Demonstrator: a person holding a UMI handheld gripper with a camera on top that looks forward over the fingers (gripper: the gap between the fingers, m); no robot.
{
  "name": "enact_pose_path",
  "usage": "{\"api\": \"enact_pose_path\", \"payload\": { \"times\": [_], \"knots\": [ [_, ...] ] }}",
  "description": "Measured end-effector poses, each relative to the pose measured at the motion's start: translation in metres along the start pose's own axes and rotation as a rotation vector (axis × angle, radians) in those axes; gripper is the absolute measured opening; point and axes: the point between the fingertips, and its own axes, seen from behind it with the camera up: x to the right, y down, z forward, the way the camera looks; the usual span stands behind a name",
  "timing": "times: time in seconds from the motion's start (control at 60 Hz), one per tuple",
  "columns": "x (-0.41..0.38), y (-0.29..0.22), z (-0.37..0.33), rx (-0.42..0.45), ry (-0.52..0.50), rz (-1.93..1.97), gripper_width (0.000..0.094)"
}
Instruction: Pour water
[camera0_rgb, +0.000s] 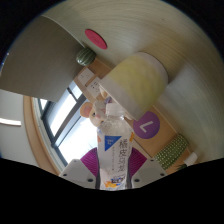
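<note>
Above a round wooden table (120, 25), the fingers (114, 170) clamp a tilted water bottle (113, 145).

Table (125, 18): pale wood w/ fine grain, top looks round, edge curves away on the far side; seen at a steep tilt, so it fills the upper part of the view. On it, approx. in a row: red-pink disc (95, 39), small and flat, alone on bare wood, well apart from the rest. Then cup (140, 82), yellow-green, plain, its rim twd the camera; inside not visible. Just beside the cup, nearer the camera, purple disc (148, 124) w/ white "L" on it, flat; can't tell if the two touch. Near that, green patterned item (172, 152), partly cut off, can't tell what it is.
</note>
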Motion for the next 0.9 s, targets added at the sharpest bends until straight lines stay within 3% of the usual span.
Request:
{"api": "enact_pose_path", "payload": {
  "times": [0.233, 0.5, 0.583, 0.733, 0.9],
  "knots": [
    [-0.007, 0.013, -0.003, -0.049, 0.004, -0.144, 0.0362],
    [-0.055, 0.096, 0.000, -0.335, -0.041, -1.061, 0.0361],
    [-0.069, 0.105, 0.000, -0.380, -0.048, -1.421, 0.0362],
    [-0.100, 0.078, 0.012, -0.340, 0.032, -1.986, 0.0360],
    [-0.146, 0.008, 0.028, -0.144, 0.194, -2.341, 0.0360]
  ]
}}
